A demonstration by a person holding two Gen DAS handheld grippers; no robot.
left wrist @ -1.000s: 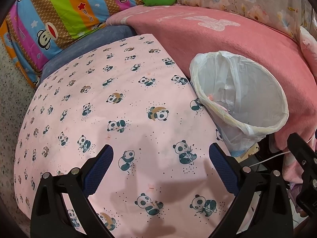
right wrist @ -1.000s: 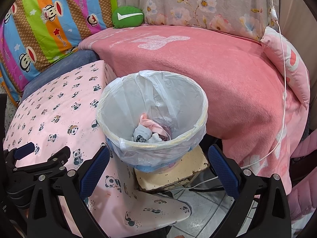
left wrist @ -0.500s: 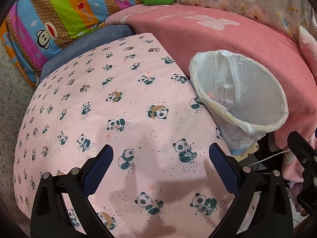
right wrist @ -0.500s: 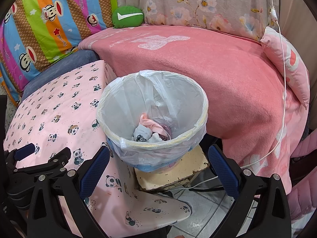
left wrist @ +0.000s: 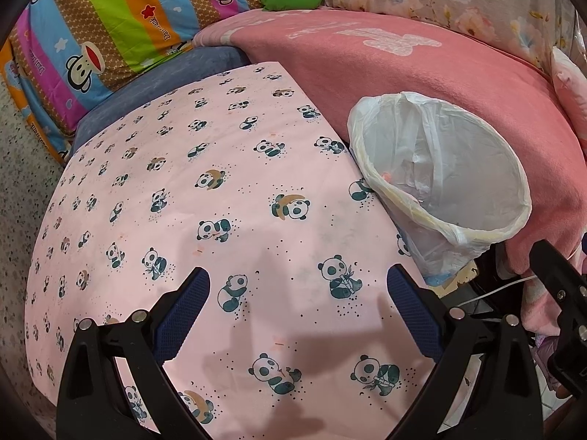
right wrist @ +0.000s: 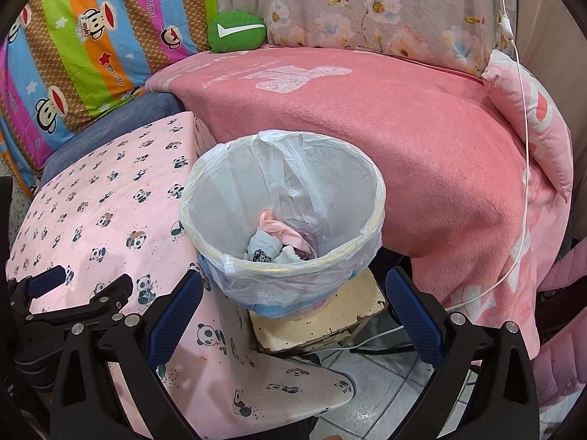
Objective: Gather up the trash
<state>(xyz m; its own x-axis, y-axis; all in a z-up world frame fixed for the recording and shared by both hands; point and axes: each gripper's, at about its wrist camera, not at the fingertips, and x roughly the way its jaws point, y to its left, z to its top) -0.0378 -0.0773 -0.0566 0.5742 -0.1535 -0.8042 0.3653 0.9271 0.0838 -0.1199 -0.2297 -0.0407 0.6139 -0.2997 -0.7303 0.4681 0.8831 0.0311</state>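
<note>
A trash bin lined with a white plastic bag (right wrist: 282,201) stands on a worn cream stool (right wrist: 323,321) beside the panda-print table. Crumpled pink and white trash (right wrist: 279,240) lies in its bottom. My right gripper (right wrist: 293,310) is open and empty, just in front of the bin's near rim. My left gripper (left wrist: 299,311) is open and empty above the pink panda cloth (left wrist: 205,190), with the bin (left wrist: 440,179) to its right. The left gripper also shows in the right wrist view (right wrist: 73,293) at lower left.
A pink blanket (right wrist: 367,117) covers the sofa behind the bin. A striped monkey-print quilt (right wrist: 91,36), a green cushion (right wrist: 236,31), a floral cushion (right wrist: 367,7) and a pink pillow (right wrist: 539,117) lie at the back. A white cable (right wrist: 524,146) hangs at right. Tiled floor (right wrist: 367,396) lies below.
</note>
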